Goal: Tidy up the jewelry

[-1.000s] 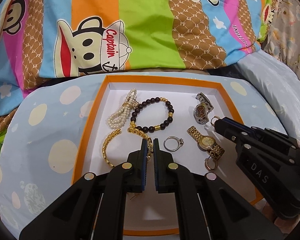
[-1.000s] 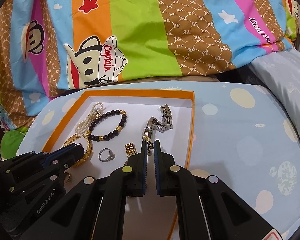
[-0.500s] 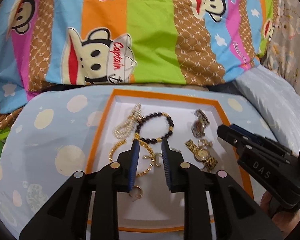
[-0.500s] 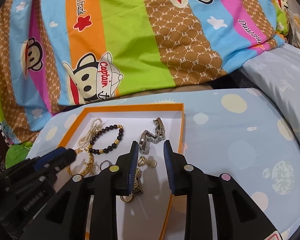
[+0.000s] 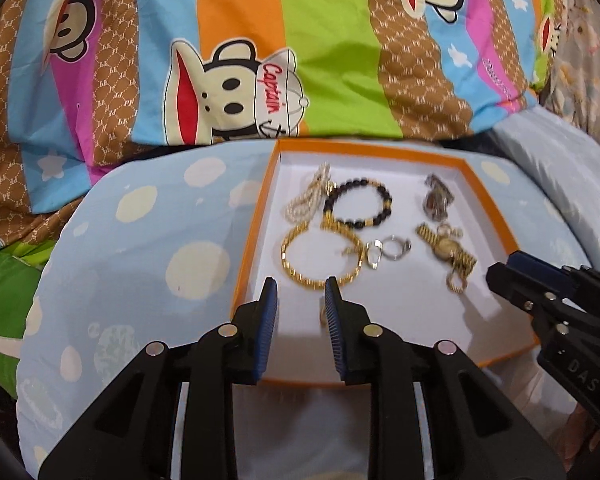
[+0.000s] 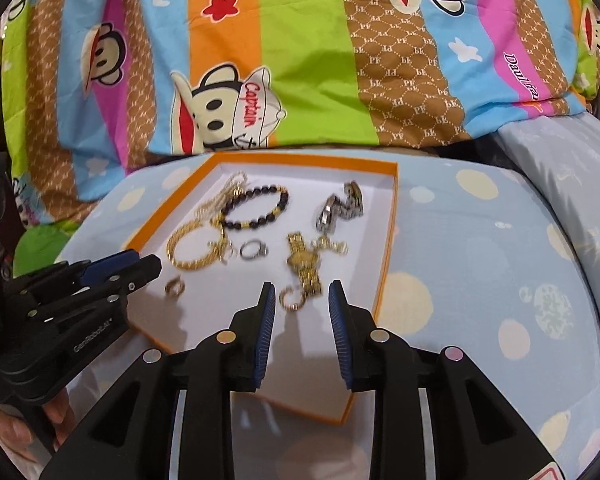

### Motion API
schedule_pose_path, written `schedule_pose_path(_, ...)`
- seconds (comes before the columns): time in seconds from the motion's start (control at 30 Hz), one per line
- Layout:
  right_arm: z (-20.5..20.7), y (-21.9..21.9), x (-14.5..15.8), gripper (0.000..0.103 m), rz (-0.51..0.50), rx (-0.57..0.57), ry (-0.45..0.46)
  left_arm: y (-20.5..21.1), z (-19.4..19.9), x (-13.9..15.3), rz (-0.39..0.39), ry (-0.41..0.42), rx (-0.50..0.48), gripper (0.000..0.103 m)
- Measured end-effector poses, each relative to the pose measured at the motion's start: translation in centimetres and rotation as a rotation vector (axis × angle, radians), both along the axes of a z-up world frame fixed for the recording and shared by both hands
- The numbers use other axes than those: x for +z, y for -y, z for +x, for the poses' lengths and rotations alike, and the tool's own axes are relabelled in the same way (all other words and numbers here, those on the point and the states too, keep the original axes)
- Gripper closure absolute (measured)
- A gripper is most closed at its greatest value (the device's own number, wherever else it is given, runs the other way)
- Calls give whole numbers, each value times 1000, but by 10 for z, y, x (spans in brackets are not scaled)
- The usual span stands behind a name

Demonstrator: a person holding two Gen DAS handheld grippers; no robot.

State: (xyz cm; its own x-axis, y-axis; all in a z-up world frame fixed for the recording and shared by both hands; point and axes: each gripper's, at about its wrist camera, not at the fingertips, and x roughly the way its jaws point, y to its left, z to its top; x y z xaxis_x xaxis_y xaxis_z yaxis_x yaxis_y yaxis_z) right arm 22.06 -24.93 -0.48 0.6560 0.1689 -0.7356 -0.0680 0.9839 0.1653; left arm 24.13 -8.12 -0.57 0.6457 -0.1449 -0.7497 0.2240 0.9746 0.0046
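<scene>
An orange-rimmed white tray point(image 5: 256, 232) point(image 6: 386, 264) holds the jewelry: a pearl bracelet point(image 5: 306, 200), a dark bead bracelet point(image 5: 358, 206) point(image 6: 256, 208), a gold chain bracelet point(image 5: 320, 258) point(image 6: 194, 248), a silver ring point(image 5: 394, 248) point(image 6: 252, 250), a gold watch point(image 5: 448, 250) point(image 6: 304, 266), a silver watch point(image 5: 436, 200) point(image 6: 340, 208) and small gold hoop earrings point(image 6: 292, 300). My left gripper point(image 5: 298, 298) is open and empty over the tray's near left part. My right gripper point(image 6: 302, 300) is open and empty, just behind the gold hoop.
The tray rests on a light blue dotted cushion point(image 5: 140, 264) point(image 6: 492, 264). A colourful striped cartoon blanket point(image 5: 300, 52) rises behind it. A pale blue pillow point(image 6: 568, 168) lies at the right.
Both grippers have opened from shut and pulled back toward me, away from the jewelry. Small gold earrings now lie loose on the tray.
</scene>
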Motion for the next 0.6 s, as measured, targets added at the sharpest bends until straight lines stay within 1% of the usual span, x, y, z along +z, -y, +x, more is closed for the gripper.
schedule_pose_path(0.07, -5, 2, -6, 76, -12, -11, -14, -1, -4, -6, 2, -25, 2, 80)
schedule_pose_path(0.13, -11, 3, -5, 76, -38, -23, 1, 1, -12, -7, 18, -17, -1, 80)
schedule_pose_path(0.33, -25, 0, -6, 76, -78, -22, 9, 4, -32, -5, 27, -2, 0, 79)
schedule_pose_path(0.5, -32, -3, -6, 76, -67, -20, 6, 2, -37, -2, 24, 1, 13, 79)
schedule_pose_path(0.6, -35, 0, -6, 76, -43, -30, 4, -1, -37, -2, 27, 5, 25, 77)
